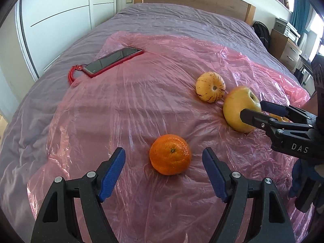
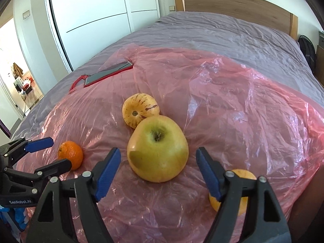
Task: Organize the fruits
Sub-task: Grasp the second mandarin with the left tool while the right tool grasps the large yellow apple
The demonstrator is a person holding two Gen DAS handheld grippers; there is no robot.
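Note:
An orange mandarin (image 1: pixel 170 154) lies on the pink plastic sheet (image 1: pixel 141 93), just ahead of my open left gripper (image 1: pixel 163 163); its jaws stand either side of it, apart from it. It also shows in the right wrist view (image 2: pixel 70 155). A large yellow-green apple (image 2: pixel 158 148) lies between the jaws of my open right gripper (image 2: pixel 158 163), not touched. A yellow striped fruit (image 2: pixel 140 110) sits right behind the apple. Another orange-yellow fruit (image 2: pixel 242 175) is partly hidden behind the right finger. In the left wrist view the right gripper (image 1: pixel 256 110) flanks the apple (image 1: pixel 237 107).
A red-cased phone (image 1: pixel 113 60) with a red coiled cord (image 1: pixel 71 74) lies at the sheet's far left edge. The sheet covers a purple bedspread (image 1: pixel 182 20). A wooden headboard (image 2: pixel 232 4) stands behind, a white wardrobe (image 2: pixel 91 10) to the left.

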